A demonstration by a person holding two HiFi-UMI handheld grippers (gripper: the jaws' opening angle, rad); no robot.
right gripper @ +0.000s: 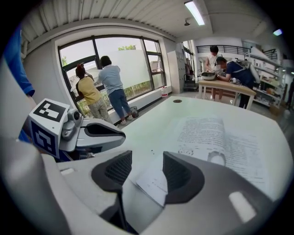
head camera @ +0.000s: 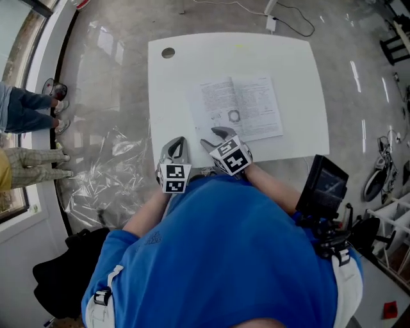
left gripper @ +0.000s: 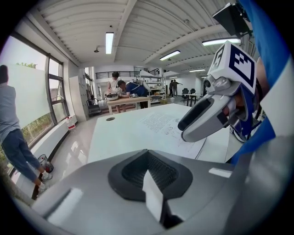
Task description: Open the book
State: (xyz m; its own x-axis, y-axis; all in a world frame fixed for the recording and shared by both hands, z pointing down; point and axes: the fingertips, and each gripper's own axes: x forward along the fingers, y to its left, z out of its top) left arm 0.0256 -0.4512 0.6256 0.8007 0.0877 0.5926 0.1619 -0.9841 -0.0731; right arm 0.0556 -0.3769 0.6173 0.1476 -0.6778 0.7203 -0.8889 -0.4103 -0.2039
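Note:
The book (head camera: 240,109) lies open and flat on the white table (head camera: 179,83), both printed pages facing up. My right gripper (head camera: 218,133) hovers at the book's near left corner, close to the table's front edge. It stands open, and in the right gripper view the page corner (right gripper: 151,181) shows in the gap of my right gripper (right gripper: 147,167), untouched by the pads. My left gripper (head camera: 176,142) sits just left of it, off the book, and is shut. In the left gripper view my left gripper (left gripper: 147,153) has its jaws together, with the book (left gripper: 161,121) ahead.
A round hole (head camera: 168,53) marks the table's far left corner. Crumpled clear plastic (head camera: 109,173) lies on the floor at the left, near standing people (head camera: 25,109) by the window. A black screen (head camera: 327,186) stands at my right side. A cable (head camera: 288,19) runs beyond the table.

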